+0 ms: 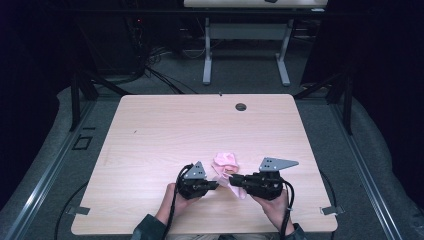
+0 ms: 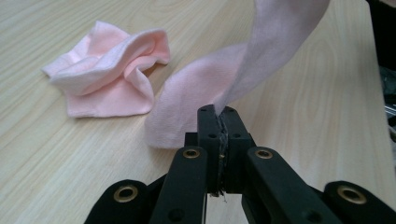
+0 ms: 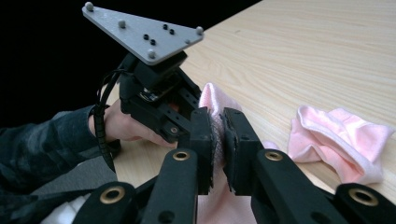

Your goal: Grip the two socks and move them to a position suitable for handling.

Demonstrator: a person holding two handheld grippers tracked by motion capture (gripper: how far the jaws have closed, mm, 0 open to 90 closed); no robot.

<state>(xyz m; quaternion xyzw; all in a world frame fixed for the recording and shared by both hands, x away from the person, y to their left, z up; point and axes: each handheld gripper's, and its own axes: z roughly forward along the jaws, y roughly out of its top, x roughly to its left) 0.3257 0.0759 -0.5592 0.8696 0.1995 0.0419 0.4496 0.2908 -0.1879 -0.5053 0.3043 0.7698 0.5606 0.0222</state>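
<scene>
A soft pink cloth hangs stretched between both grippers just above the light wooden table. My left gripper is shut on one end of it, the fabric pinched between the pads and rising up to the right. My right gripper is shut on the other end, pink fabric bulging above its jaws. In the high view the left gripper and right gripper point at each other, tips almost meeting, near the table's front edge. A second, crumpled pink cloth lies on the table just beyond them.
The crumpled cloth lies left of the held one in the left gripper view, and to the right in the right gripper view. A cable hole sits near the far edge. Another desk's legs stand beyond.
</scene>
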